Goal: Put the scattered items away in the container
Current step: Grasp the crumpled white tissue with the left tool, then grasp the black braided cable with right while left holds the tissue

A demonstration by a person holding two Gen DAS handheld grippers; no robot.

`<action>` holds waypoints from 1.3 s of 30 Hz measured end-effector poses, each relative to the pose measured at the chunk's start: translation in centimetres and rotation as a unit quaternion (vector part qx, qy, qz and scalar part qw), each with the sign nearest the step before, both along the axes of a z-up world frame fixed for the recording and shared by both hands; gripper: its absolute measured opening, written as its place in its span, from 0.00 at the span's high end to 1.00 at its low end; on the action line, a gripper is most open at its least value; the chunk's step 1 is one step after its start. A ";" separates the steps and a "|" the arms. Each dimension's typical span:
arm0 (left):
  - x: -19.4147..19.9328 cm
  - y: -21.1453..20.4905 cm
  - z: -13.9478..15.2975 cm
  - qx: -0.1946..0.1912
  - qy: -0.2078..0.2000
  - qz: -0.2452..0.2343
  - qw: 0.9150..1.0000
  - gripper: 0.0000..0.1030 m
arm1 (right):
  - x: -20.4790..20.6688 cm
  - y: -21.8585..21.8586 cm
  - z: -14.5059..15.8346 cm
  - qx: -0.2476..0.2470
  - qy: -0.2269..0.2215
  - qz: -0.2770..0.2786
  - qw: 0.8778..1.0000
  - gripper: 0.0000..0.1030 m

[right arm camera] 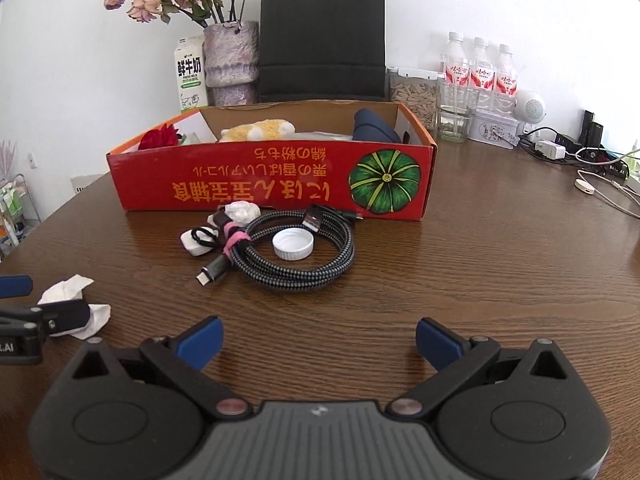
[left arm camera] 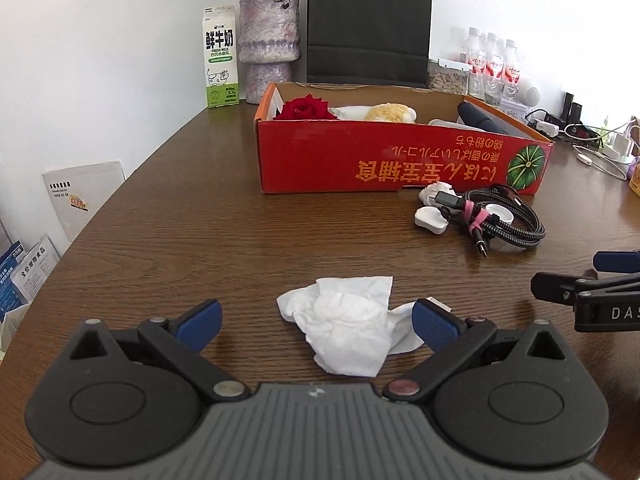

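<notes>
A: Item one, left gripper (left arm camera: 316, 322). State?

B: Jaws spread wide, holding nothing. The crumpled tissue (left arm camera: 344, 320) lies on the table (left arm camera: 200, 240) between them, its right edge just beside the right pad (left arm camera: 436, 326).

A: Handling notes for the tissue?

B: Judged very light, soft, no stiffness at all; it will collapse under the pads. Best taken across the bunched middle, where the layers are thickest, not by a loose corner that could tear or slip free.

A: Item two, right gripper (right arm camera: 318, 344).

B: Jaws likewise apart, empty, over bare wood. Nothing between them.

A: Next outward?

B: Coiled braided cable (right arm camera: 296, 252), bound with a pink tie (right arm camera: 234, 242). A white bottle cap (right arm camera: 293, 244) sits inside the coil. Beside it a small white case (right arm camera: 195, 245) and a white wad (right arm camera: 241, 212) near the box wall.

A: Notes on those?

B: Cable looks flexible but springy, moderate weight; grip at the tie, where the strands are gathered. Cap is rigid, smooth, likely slippery; pinch across its rim.

A: And the container?

B: Red cardboard box (right arm camera: 276, 184), open-topped, just behind the cable. Already inside: a red rose (right arm camera: 160, 138), a yellow plush (right arm camera: 260, 130), a dark blue item (right arm camera: 374, 128).
</notes>
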State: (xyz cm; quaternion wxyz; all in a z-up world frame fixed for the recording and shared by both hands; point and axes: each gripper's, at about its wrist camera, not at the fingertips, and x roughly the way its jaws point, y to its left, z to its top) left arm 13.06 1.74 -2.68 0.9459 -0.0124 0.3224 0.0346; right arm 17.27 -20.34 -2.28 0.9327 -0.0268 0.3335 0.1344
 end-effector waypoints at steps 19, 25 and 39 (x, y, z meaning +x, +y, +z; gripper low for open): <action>-0.2 -0.5 0.1 -0.017 -0.017 -0.024 0.999 0.80 | 0.1 0.4 -0.1 -0.011 0.003 0.007 1.000 0.00; -0.1 -0.4 0.6 -0.019 -0.026 -0.017 0.999 0.81 | 0.1 0.4 -0.1 -0.011 0.003 0.007 1.000 0.00; 3.9 -1.6 5.5 -0.008 -0.102 -0.019 0.995 0.81 | 4.8 -0.7 4.1 0.008 -0.044 -0.003 0.999 0.00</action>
